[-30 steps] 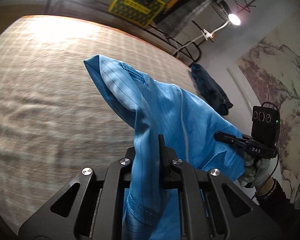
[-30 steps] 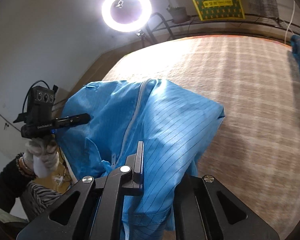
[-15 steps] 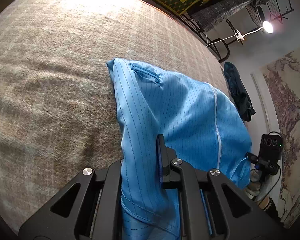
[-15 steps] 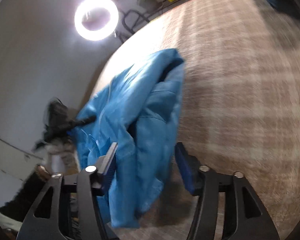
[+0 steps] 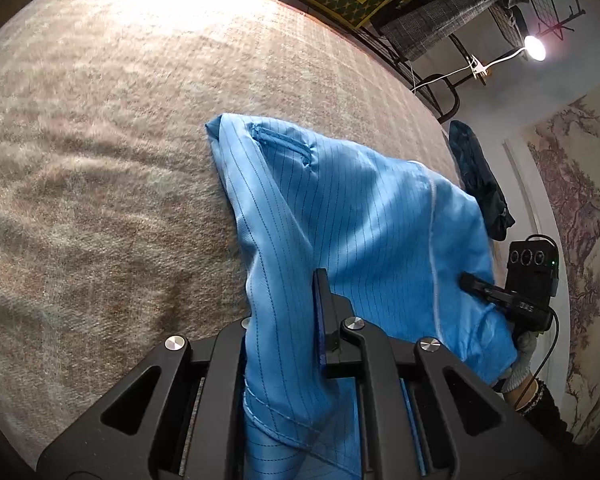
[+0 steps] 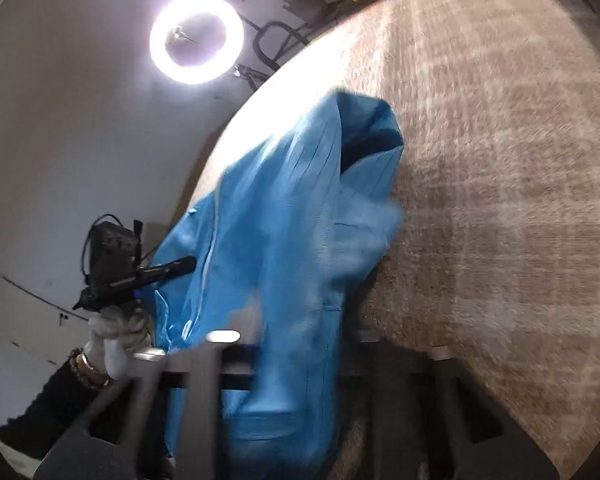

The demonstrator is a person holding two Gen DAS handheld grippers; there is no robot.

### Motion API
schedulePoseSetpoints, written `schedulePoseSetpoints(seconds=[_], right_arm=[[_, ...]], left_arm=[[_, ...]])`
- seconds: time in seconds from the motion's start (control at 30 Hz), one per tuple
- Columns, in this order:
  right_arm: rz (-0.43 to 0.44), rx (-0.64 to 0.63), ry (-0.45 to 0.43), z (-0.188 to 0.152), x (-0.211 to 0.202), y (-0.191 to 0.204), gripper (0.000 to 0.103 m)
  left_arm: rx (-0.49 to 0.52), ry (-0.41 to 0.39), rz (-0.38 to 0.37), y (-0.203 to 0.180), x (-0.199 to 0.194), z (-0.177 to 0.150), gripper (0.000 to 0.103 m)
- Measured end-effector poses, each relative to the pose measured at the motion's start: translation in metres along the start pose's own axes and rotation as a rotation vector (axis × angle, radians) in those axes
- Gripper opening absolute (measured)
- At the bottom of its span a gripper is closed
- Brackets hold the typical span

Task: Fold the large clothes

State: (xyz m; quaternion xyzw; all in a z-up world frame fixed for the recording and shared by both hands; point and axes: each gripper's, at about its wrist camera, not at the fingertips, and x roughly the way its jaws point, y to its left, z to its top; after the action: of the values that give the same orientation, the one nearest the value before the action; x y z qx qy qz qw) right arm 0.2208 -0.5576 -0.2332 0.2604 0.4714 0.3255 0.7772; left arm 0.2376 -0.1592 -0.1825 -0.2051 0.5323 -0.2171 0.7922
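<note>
On the woven beige bedcover (image 5: 99, 200), the blue striped garment (image 5: 340, 220) lies partly draped, its long axis running from my fingers toward one o'clock in the left wrist view. My left gripper (image 5: 295, 340) is clamped on a fold of the cloth at six o'clock, the fabric pinched between the pads. My right gripper (image 5: 470, 282) sits at the garment's near edge at four o'clock, borne by a gloved hand (image 5: 520, 364). Its jaws have just been closing. The right wrist view is blurred, with cloth running down between the fingers; whether the pads press it I cannot tell. Both hands hold the same near edge, the left one nearer the folded corner. My judgement: the next fold carries this edge away toward twelve o'clock. A dark garment (image 5: 480, 184) lies at two o'clock, a ring light (image 6: 195, 38) stands beyond the bed.
</note>
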Motion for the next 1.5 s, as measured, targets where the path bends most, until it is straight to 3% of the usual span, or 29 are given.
schedulePoseSetpoints(seconds=[0.13, 0.33, 0.5, 1.03, 1.5], right_arm=[[-0.134, -0.132, -0.035, -0.014, -0.014, 0.025, 0.007], [-0.209, -0.192, -0.092, -0.014, -0.055, 0.041, 0.006], [-0.275, -0.195, -0.158, -0.015, -0.110, 0.037, 0.006], [-0.521, -0.149, -0.324, 0.004, -0.262, -0.034, 0.006], [-0.741, -0.191, -0.467, 0.096, -0.359, -0.104, 0.006]], left_arm=[[0.058, -0.040, -0.005, -0.029, -0.012, 0.003, 0.008], [0.148, -0.077, -0.064, -0.084, -0.027, 0.004, 0.007], [0.208, -0.060, -0.120, -0.136, -0.011, 0.006, 0.007], [0.406, -0.016, -0.278, -0.324, 0.107, 0.054, 0.007], [0.535, -0.094, -0.350, -0.482, 0.215, 0.139, 0.007]])
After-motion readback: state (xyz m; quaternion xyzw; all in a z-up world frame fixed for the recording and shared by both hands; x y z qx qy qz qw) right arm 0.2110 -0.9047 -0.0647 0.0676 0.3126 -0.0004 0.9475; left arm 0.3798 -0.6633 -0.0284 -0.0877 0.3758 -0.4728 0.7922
